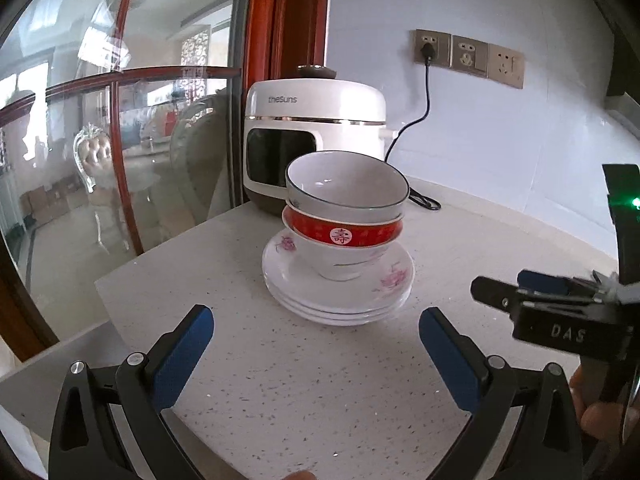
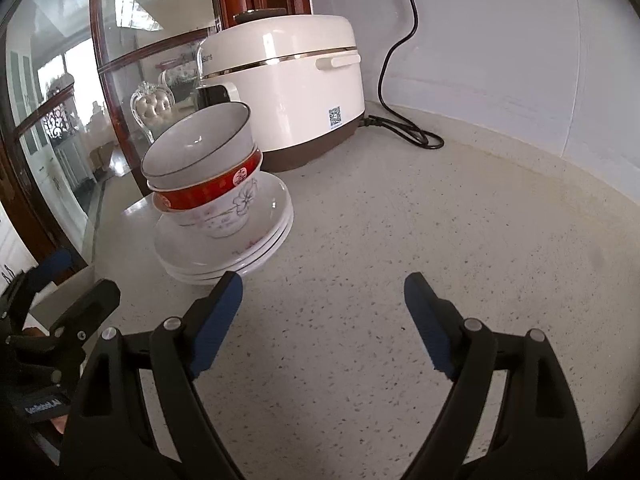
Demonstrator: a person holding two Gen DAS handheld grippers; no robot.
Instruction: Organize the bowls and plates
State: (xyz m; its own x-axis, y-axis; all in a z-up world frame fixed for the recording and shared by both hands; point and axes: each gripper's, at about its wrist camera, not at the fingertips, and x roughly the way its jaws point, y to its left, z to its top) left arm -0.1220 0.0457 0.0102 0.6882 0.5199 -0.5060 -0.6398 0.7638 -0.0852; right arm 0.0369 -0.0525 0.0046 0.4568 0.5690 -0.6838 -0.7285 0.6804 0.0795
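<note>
Your crockery already stands as one pile near the left corner of the speckled counter (image 1: 280, 380), just in front of the white rice cooker (image 1: 316, 120); three plates (image 1: 340, 300) lie nested at the bottom, a red-banded bowl (image 1: 344, 240) sits on the top plate, and a white bowl (image 1: 344, 184) with a dark rim rests inside that one; by my reading the stacking is largely done, since no loose dish shows in either view. What may remain is squaring the pile; the white bowl sits tilted, its mouth tipped towards you and a little to the left in the right wrist view, and the red-banded bowl looks off-centre on the plates. The pile's long axis runs upright from the counter, leaning slightly at the top; the plates lie flat, faces up. Your left gripper (image 1: 316, 320) hovers just short of the plates with its jaws spread wide and nothing between them; your right gripper (image 2: 322, 292) is likewise spread and empty, beside the pile to its right.
</note>
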